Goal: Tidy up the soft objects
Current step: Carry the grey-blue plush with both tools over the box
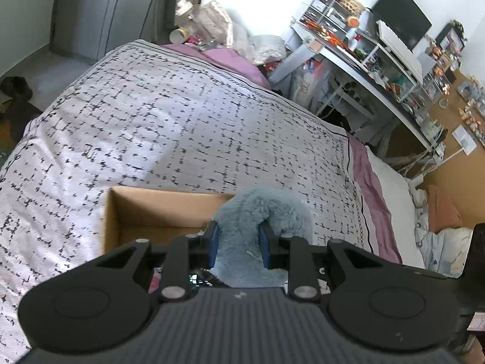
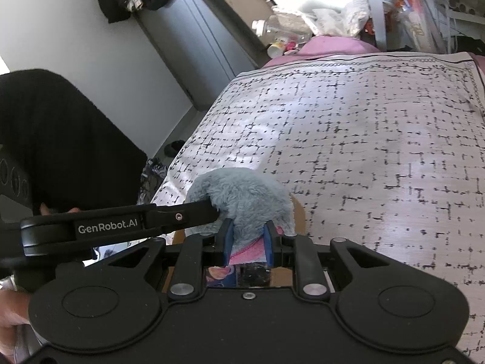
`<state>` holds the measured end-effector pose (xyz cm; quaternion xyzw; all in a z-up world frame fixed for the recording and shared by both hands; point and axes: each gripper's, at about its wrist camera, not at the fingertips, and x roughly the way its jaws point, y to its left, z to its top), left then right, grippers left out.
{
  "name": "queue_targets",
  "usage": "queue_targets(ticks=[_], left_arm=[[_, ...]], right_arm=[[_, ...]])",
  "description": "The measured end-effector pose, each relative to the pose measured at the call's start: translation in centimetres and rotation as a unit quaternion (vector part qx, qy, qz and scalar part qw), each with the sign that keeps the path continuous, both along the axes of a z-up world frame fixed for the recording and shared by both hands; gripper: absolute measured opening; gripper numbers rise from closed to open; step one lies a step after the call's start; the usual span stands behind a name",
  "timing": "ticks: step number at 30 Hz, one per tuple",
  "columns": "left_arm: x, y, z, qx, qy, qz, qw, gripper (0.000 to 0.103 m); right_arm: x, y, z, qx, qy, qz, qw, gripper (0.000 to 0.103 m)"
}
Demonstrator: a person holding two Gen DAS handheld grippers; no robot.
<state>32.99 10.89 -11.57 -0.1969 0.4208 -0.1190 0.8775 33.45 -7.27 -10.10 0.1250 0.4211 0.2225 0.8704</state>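
A fluffy blue-grey plush toy (image 1: 257,227) is held between both grippers above an open cardboard box (image 1: 157,212) on the bed. My left gripper (image 1: 238,244) is shut on the plush, its blue pads pressed into the fur. My right gripper (image 2: 247,244) is also shut on the same plush (image 2: 239,194), near a pink part (image 2: 245,253) of it. The left gripper's black finger (image 2: 182,215) reaches into the plush from the left in the right wrist view. The box shows only as a brown edge (image 2: 298,215) behind the plush there.
The bed carries a white cover with a black grid pattern (image 1: 182,121). Bottles and bags crowd the far end (image 1: 197,27). A cluttered desk with a monitor (image 1: 400,21) stands to the right. Pillows (image 1: 439,242) lie at right. A black garment (image 2: 60,139) hangs at left.
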Motion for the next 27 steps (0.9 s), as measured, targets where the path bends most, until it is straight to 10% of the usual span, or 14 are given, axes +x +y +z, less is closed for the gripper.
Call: queue_targets(ticks=[27], left_arm=[[2.2,5.7,-6.3,-0.027,0.035,0.041,0.9982,0.027]], right_arm=[[3.4,6.5,-4.3,-0.059,0.045,0.025,0.997,0.023]])
